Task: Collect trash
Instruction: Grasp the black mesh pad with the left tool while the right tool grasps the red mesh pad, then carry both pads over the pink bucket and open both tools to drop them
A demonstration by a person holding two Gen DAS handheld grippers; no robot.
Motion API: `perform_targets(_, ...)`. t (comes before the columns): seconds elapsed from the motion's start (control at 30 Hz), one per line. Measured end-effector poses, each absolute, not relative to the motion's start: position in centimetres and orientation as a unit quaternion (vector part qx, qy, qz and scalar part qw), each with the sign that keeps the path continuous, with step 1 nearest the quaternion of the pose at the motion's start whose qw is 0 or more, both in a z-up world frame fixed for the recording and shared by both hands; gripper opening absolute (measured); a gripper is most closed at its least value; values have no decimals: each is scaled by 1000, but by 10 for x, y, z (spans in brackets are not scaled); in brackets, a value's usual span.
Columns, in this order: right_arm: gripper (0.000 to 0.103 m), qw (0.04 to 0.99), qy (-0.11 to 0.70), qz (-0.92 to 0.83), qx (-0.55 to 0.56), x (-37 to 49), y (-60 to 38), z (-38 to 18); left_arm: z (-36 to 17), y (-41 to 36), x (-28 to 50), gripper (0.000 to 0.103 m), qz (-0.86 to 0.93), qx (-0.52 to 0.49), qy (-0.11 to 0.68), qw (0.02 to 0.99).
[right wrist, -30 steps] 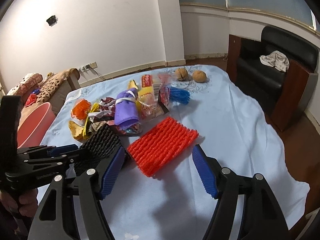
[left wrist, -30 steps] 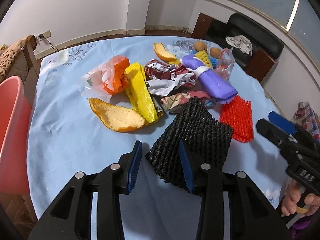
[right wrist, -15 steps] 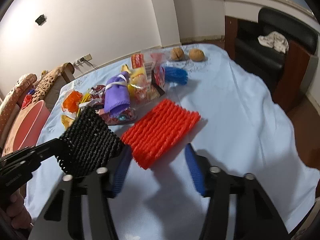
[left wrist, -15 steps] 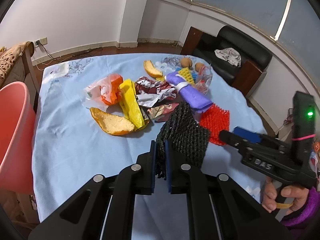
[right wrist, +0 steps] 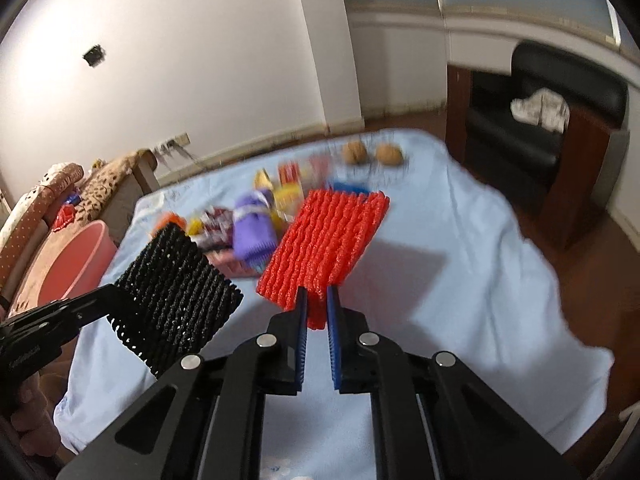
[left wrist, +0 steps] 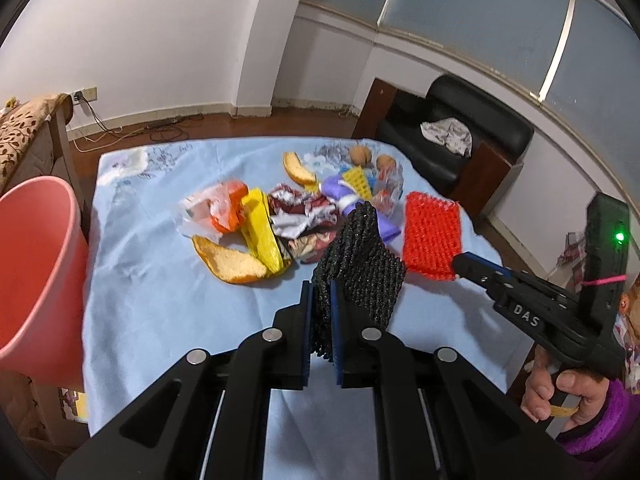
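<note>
I see a room with plain white walls (left wrist: 168, 32) and a white skirting along a dark brown wooden floor (left wrist: 208, 128). A socket (left wrist: 86, 94) sits low on the wall, with cables lying on the floor. On the right runs a band of large windows (left wrist: 480, 12). Under them stands a black leather armchair (left wrist: 460, 136) with wooden sides, and a crumpled cloth (left wrist: 448, 136) lies on its seat.

Far trash pile: the heap of crumpled wrappers (right wrist: 256, 216) on the table is motion-blurred in the right wrist view (single pieces unreadable).
Round pink plastic bin (left wrist: 36, 272): cut off by the left edge of the left wrist view.
Black foam mesh sleeve (left wrist: 360, 272): its near edge is hidden between blue pads.
Purple rolled cloth (left wrist: 344, 196): partly hidden behind the sleeve.
</note>
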State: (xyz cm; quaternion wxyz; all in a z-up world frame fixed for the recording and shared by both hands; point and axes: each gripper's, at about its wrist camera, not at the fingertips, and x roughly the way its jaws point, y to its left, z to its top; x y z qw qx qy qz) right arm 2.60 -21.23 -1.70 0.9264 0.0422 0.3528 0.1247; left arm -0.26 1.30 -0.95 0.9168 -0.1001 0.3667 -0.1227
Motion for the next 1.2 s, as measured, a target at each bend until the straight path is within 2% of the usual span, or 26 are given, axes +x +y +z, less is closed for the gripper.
perform_targets(0.17,8,940,309,141,26,16,-201,11,7,32,-14,8,-101,-114,337,929)
perform_targets(0.5,9,932,283,227,-19,23,-122,38,32,102,-33,8,9,-149,300,942)
perform_targets(0.87,9,904,264,330,-64,24,1,49,58,176,-60,8,152,-128,261,945)
perform_targets(1.2,9,871,280,389,-110,27,103,37,46,228,-73,8,239,-137,264,924)
